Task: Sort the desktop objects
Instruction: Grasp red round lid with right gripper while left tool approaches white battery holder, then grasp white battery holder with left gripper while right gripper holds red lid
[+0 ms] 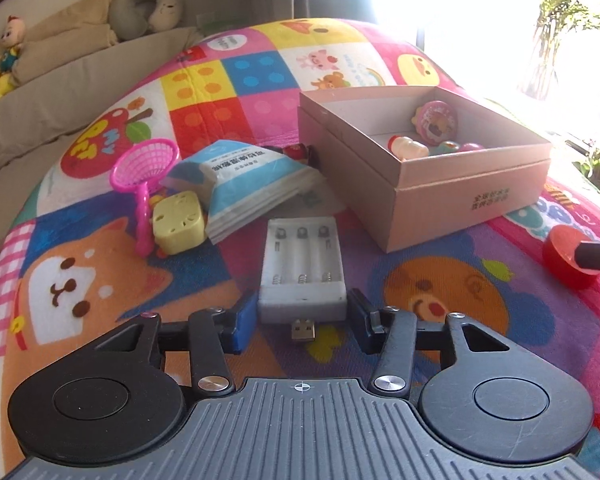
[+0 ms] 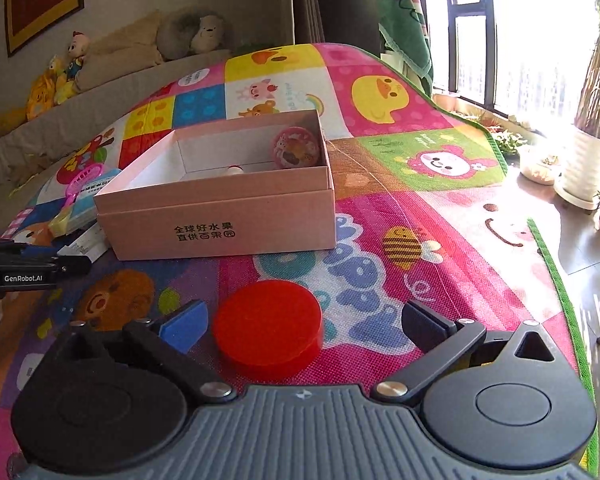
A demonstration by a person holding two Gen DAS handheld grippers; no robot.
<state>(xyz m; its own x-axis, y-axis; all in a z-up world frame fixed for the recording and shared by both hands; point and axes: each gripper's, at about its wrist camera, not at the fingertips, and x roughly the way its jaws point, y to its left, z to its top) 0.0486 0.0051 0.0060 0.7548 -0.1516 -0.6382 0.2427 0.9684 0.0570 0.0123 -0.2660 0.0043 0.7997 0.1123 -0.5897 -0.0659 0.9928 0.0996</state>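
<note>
Claws work on a bright cartoon-print mat point(image 1: 228, 92) that covers the surface. Left claw point(image 1: 302, 312) pinches the near end of a white battery charger point(image 1: 302, 264), blue pad against its left side and dark pad against its right; the charger lies flat on the mat with three empty slots facing up and its USB plug point(image 1: 303, 330) pointing back between the fingers. Right claw point(image 2: 300, 320) stands spread wide around a red disc point(image 2: 268, 326) that lies flat on the mat; the blue pad sits just beside the disc's left edge, the dark pad stays well apart on the right, and neither presses it.

Beyond both claws sits an open pink box point(image 1: 452, 196) with dark printed characters on its front wall. Inside it lie a round pink toy point(image 1: 436, 120) against the back wall, a small red-and-white toy point(image 1: 406, 146) and other small pieces too hidden to name.

Left of the box, in the left wrist view, a blue-and-white tissue pack point(image 1: 240, 184) lies tilted on the mat, with a yellow cheese-shaped block point(image 1: 178, 222) just beside it and a pink toy net point(image 1: 144, 176) touching the block's left side. A small red object peeks out between the pack and the box, too hidden to tell what it is
</note>
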